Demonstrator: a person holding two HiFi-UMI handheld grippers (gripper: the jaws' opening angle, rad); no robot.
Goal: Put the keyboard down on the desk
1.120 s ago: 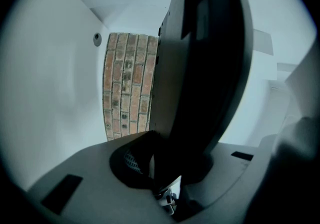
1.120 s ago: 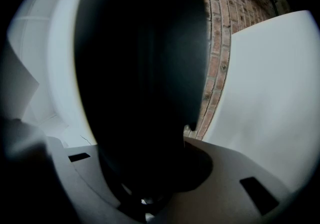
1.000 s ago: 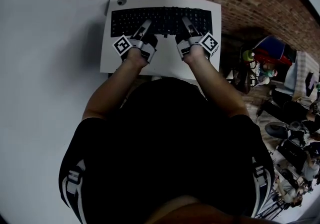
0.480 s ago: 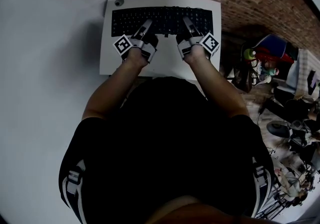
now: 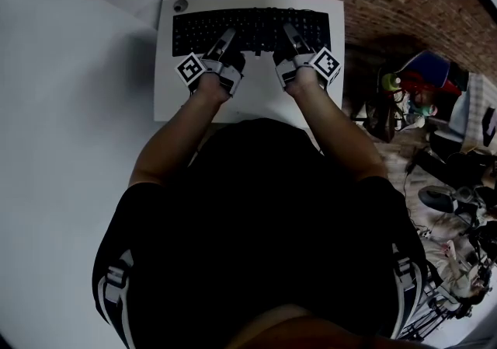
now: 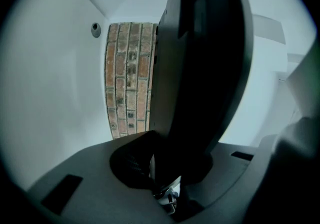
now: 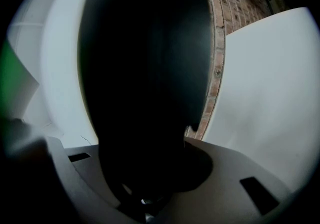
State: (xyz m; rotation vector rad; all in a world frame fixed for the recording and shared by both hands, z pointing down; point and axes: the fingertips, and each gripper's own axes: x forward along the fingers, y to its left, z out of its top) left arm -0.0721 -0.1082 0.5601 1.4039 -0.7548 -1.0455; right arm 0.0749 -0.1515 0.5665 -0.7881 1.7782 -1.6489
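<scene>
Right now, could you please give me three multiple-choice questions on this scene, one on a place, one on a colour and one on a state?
1. Where on the white desk is the round grommet?
A. At its far left corner
B. At its near right corner
C. Midway along its near edge

2. What colour is the keyboard?
A. White
B. Black
C. Red

3. How do the left gripper and the right gripper stand?
A. Both open and clear of the keyboard
B. Only the left is shut on it
C. Both are shut on the keyboard

Answers:
1 A: the head view shows the grommet in the desk's far left corner.
2 B: the keyboard is black against the white desk.
3 C: each gripper view shows the dark keyboard edge clamped between that gripper's jaws.
</scene>
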